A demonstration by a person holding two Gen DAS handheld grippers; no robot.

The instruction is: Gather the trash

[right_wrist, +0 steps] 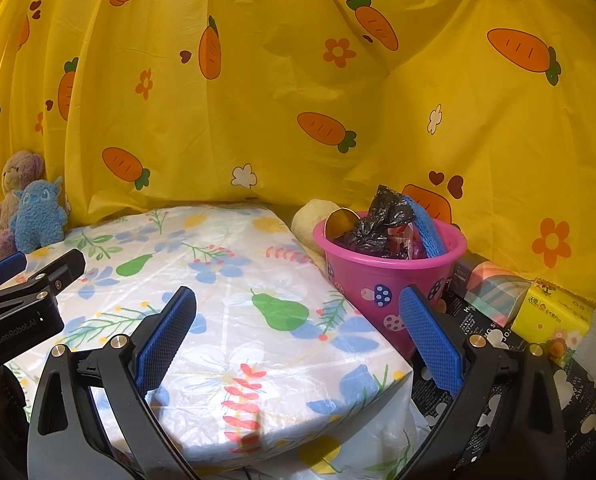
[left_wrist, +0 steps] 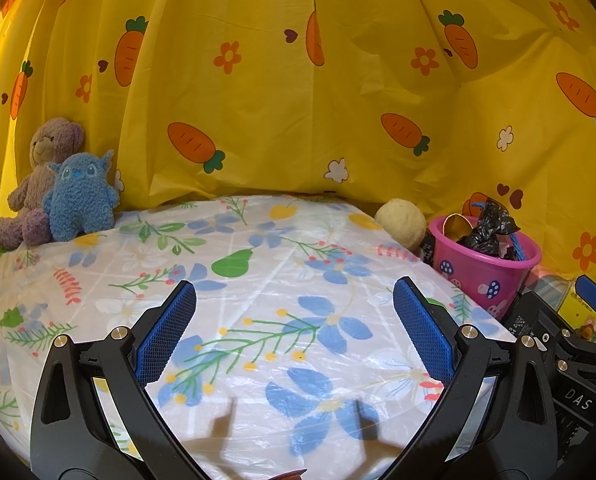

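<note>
Standing upright off the table's right edge, pink bucket (right_wrist: 386, 276) of trash.

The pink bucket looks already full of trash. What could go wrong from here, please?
1. The pink bucket stands right at the edge of the flowered tabletop; a bump from the open right gripper might tip it off.
2. The black bag and blue strap rise above the rim, so they could spill out if more is pushed in.
3. The left gripper is also open and empty; the cream ball beside the bucket could roll if nudged.
</note>
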